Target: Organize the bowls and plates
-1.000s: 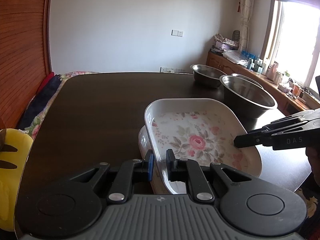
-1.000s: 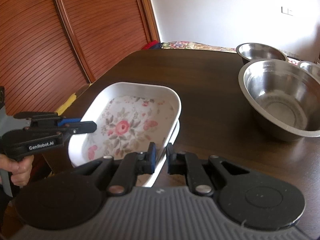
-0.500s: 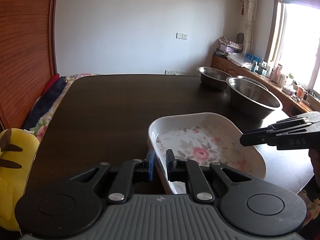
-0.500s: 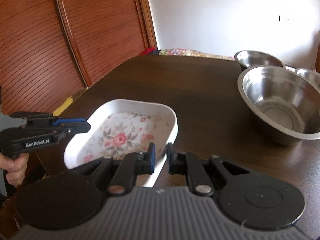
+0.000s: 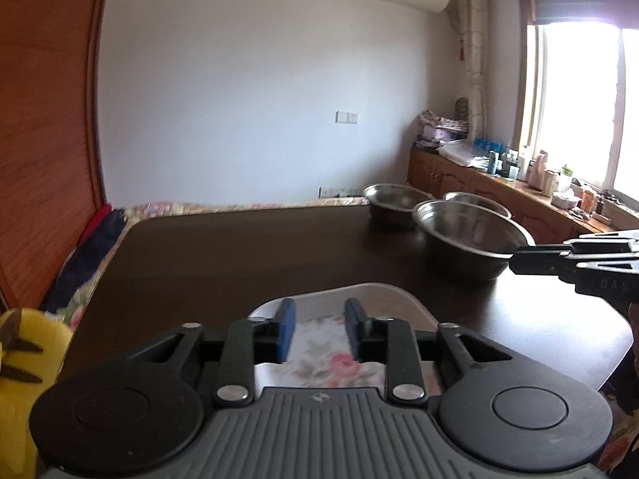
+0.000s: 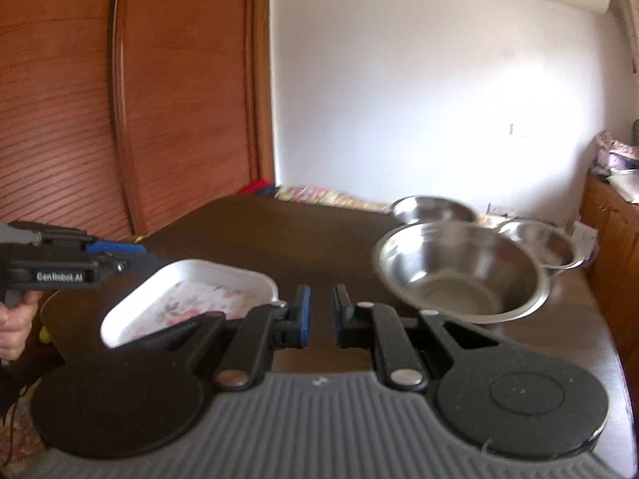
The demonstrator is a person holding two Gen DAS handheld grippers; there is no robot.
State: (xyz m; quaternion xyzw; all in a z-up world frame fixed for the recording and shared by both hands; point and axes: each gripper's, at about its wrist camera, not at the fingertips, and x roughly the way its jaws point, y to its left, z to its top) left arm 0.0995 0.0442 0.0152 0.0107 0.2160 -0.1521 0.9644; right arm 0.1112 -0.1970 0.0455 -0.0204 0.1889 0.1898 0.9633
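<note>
A white rectangular dish (image 5: pixel 387 299) with a rose pattern lies on the dark table (image 5: pixel 239 259) near its front edge. My left gripper (image 5: pixel 320 325) hovers open just above the dish's near end, nothing between its blue-padded fingers. My right gripper (image 6: pixel 321 315) is also open and empty, with the dish (image 6: pixel 191 299) to its left. Three steel bowls stand further back: a large bowl (image 6: pixel 459 271), a second bowl (image 6: pixel 433 207) behind it, and a third bowl (image 6: pixel 539 239) to the right. Each gripper shows in the other view, the left gripper (image 6: pixel 131 259) and the right gripper (image 5: pixel 519 261).
A yellow cushion (image 5: pixel 24 351) sits off the table's left front corner. A wooden sideboard (image 5: pixel 519 191) crowded with bottles runs under the window at right. A slatted wooden wall (image 6: pixel 80 119) stands to the left. A hand (image 6: pixel 12 327) holds the left gripper.
Both grippers were shut on opposite rims of the floral dish and lowered it; now both have opened, let go, and pulled up and back from it.
</note>
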